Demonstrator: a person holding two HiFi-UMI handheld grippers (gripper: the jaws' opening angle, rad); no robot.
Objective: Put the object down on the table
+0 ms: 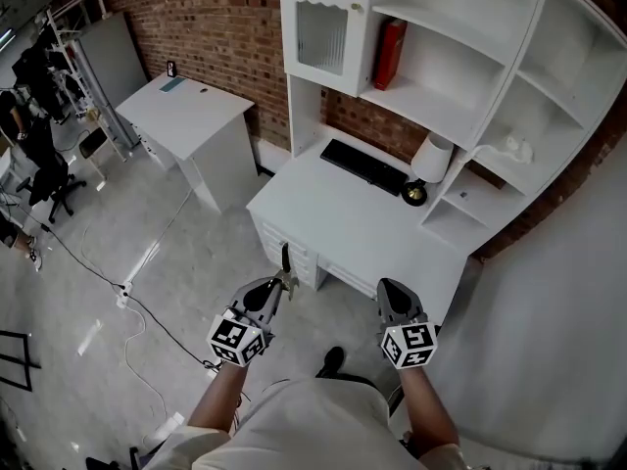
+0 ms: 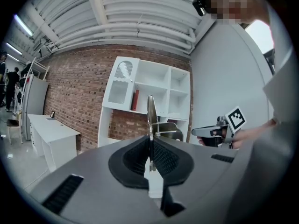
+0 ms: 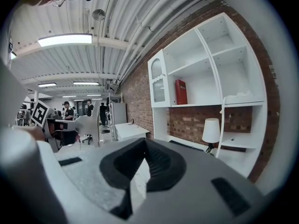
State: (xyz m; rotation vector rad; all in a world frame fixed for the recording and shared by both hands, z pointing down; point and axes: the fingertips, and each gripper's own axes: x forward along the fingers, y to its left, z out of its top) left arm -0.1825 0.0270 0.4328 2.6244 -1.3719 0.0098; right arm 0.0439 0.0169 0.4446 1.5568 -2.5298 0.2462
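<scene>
Left gripper view shows the metal tool (image 2: 151,111) best: a thin, flat, shiny strip seen edge-on, standing upright out of the left gripper (image 2: 150,146), with a darker metal part branching to its right. What kind of tool it is cannot be told. The black pads are clenched on its lower end. In the head view the tool (image 1: 285,260) is a slim dark sliver sticking forward from the left gripper (image 1: 279,284), up in the air over the floor (image 1: 118,253) and just short of the near edge of the desk (image 1: 333,228), not touching it. The right gripper (image 1: 390,287) hangs level with it, near the same edge; in its own view the right gripper (image 3: 144,146) has its jaws pressed together with nothing between them. The desk is white and mostly bare, with drawers in its front, a black keyboard (image 1: 364,166) towards the back and a white-shaded lamp (image 1: 431,160) on a dark base beside that. A white shelf unit (image 1: 509,76) rises over the desk and holds a red book (image 1: 390,55). Behind is a brick wall (image 1: 206,18); a second white table (image 1: 186,106) stands to the left, a cable (image 1: 147,313) trails across the glossy grey floor, and people (image 1: 24,125) stand at the far left.
</scene>
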